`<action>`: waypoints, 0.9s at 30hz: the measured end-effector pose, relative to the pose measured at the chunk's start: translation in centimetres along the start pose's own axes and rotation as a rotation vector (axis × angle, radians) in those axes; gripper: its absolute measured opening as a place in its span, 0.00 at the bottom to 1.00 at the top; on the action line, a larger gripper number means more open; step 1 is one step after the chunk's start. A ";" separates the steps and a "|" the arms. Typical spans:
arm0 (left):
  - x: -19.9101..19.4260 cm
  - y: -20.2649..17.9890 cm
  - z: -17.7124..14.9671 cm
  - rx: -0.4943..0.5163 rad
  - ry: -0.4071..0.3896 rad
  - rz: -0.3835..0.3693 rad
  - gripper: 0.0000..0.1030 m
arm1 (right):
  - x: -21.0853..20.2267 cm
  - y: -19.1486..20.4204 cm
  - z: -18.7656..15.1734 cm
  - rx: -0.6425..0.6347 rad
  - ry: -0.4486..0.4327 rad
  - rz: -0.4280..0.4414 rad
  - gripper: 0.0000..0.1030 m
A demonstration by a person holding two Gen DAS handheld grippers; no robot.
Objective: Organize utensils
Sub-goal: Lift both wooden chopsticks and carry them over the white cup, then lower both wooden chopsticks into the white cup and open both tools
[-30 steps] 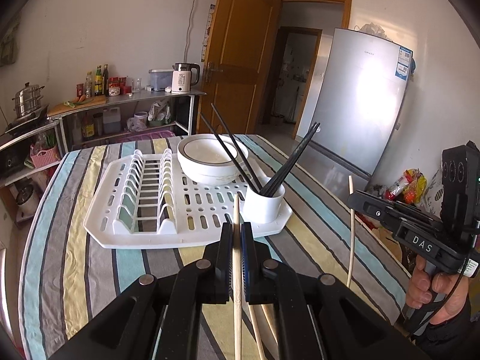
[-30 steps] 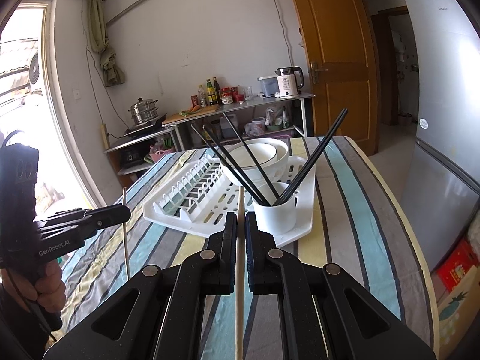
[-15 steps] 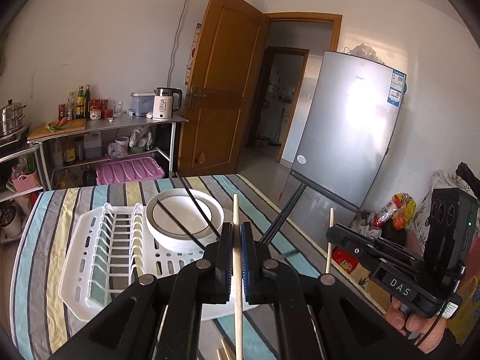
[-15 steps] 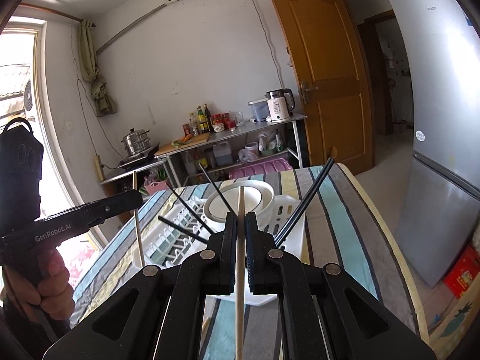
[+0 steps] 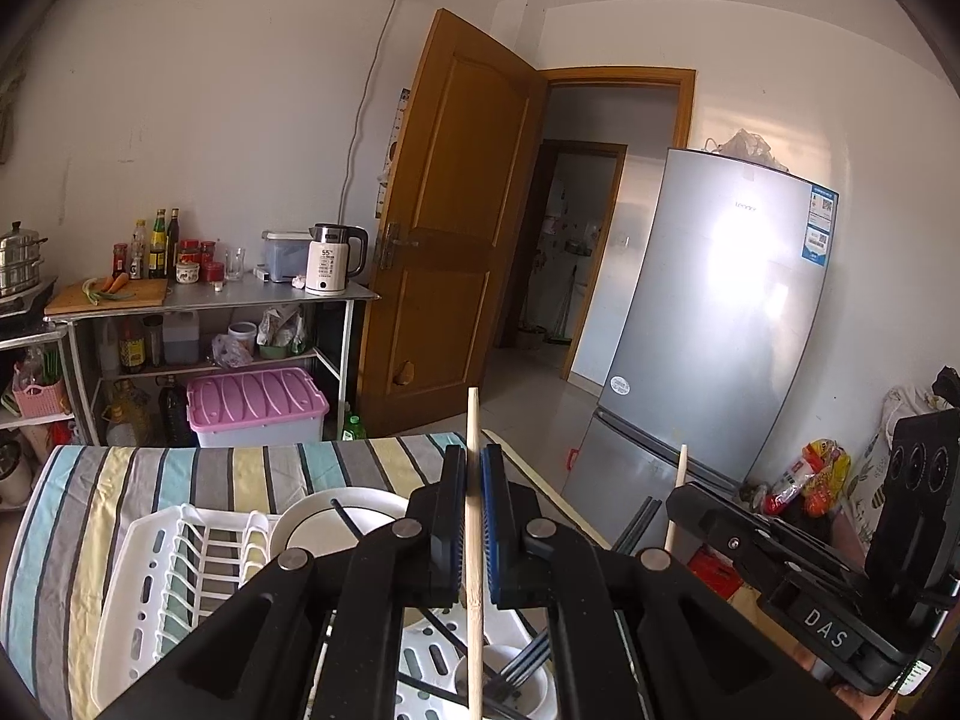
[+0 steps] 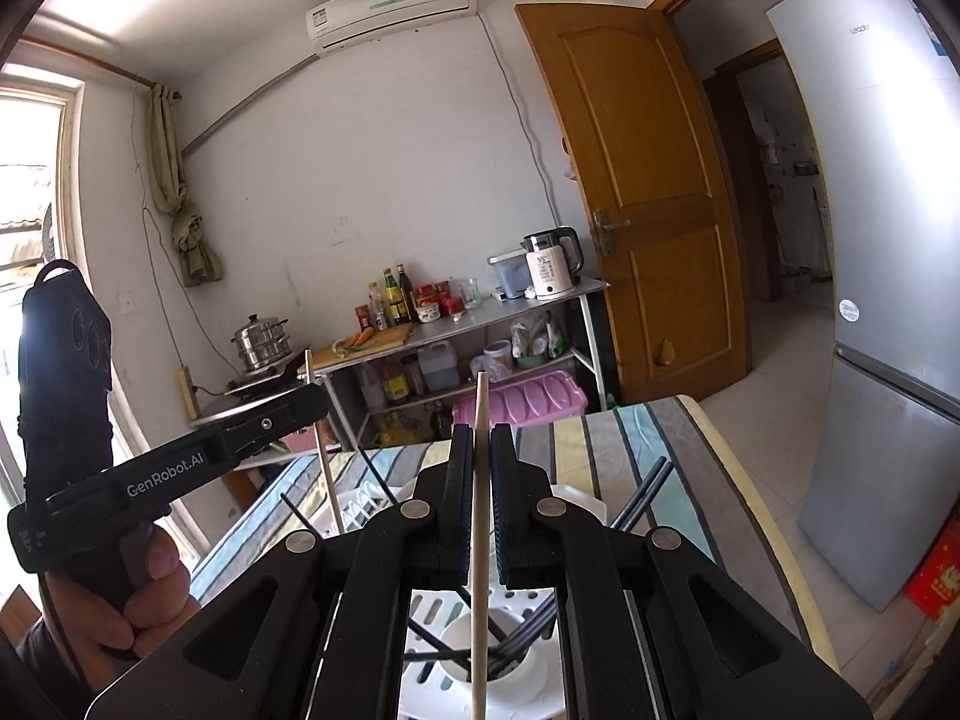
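Note:
My left gripper (image 5: 474, 462) is shut on a wooden chopstick (image 5: 474, 540) that stands upright over the white utensil cup (image 5: 528, 690). My right gripper (image 6: 478, 438) is shut on a second wooden chopstick (image 6: 479, 528), upright over the same cup (image 6: 456, 660). The cup holds several black chopsticks (image 6: 642, 495) and stands on the white dish rack (image 5: 156, 588). A white bowl (image 5: 324, 522) sits on the rack behind the cup. Each gripper shows in the other's view: the right one (image 5: 690, 498) and the left one (image 6: 312, 402).
The rack lies on a striped tablecloth (image 5: 120, 480). A silver fridge (image 5: 720, 330) stands to the right, a wooden door (image 5: 444, 228) behind. A metal shelf (image 5: 210, 300) with kettle and bottles is at the back left, a pink-lidded box (image 5: 252, 408) below it.
Both grippers have risen and tilted up, each still holding its wooden chopstick. The rack and cup have dropped to the bottom of both views, and the chopsticks now hang above the cup.

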State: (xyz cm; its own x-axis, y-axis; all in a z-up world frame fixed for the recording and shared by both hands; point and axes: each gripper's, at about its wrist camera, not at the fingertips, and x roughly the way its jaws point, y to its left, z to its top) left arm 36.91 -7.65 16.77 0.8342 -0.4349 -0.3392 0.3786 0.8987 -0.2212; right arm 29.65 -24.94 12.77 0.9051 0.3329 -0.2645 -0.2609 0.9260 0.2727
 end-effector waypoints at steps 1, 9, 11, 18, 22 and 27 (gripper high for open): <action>0.5 0.0 0.1 -0.001 -0.006 0.000 0.05 | 0.4 -0.1 0.1 -0.001 -0.003 0.000 0.05; 3.3 -0.3 -0.4 0.017 -0.055 0.008 0.05 | 2.9 -0.5 0.2 -0.005 -0.016 0.010 0.05; 3.9 -0.5 -0.7 0.033 -0.063 0.010 0.05 | 3.4 -0.6 0.0 -0.005 -0.016 0.012 0.05; 5.3 -0.5 -2.2 0.039 -0.057 0.001 0.05 | 4.7 -1.1 -0.6 0.006 -0.029 0.012 0.05; 5.6 -0.1 -2.5 0.031 -0.048 0.002 0.05 | 4.8 -1.3 0.0 0.026 -0.043 0.013 0.05; 5.4 0.1 -2.9 0.024 -0.043 -0.003 0.05 | 4.7 -0.9 -0.1 0.009 -0.049 0.007 0.05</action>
State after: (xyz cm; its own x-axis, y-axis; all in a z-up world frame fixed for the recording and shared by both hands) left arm 40.26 -10.06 12.27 0.8491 -0.4353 -0.2991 0.3904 0.8987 -0.1998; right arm 34.08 -24.23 11.19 0.9185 0.3305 -0.2171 -0.2648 0.9218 0.2831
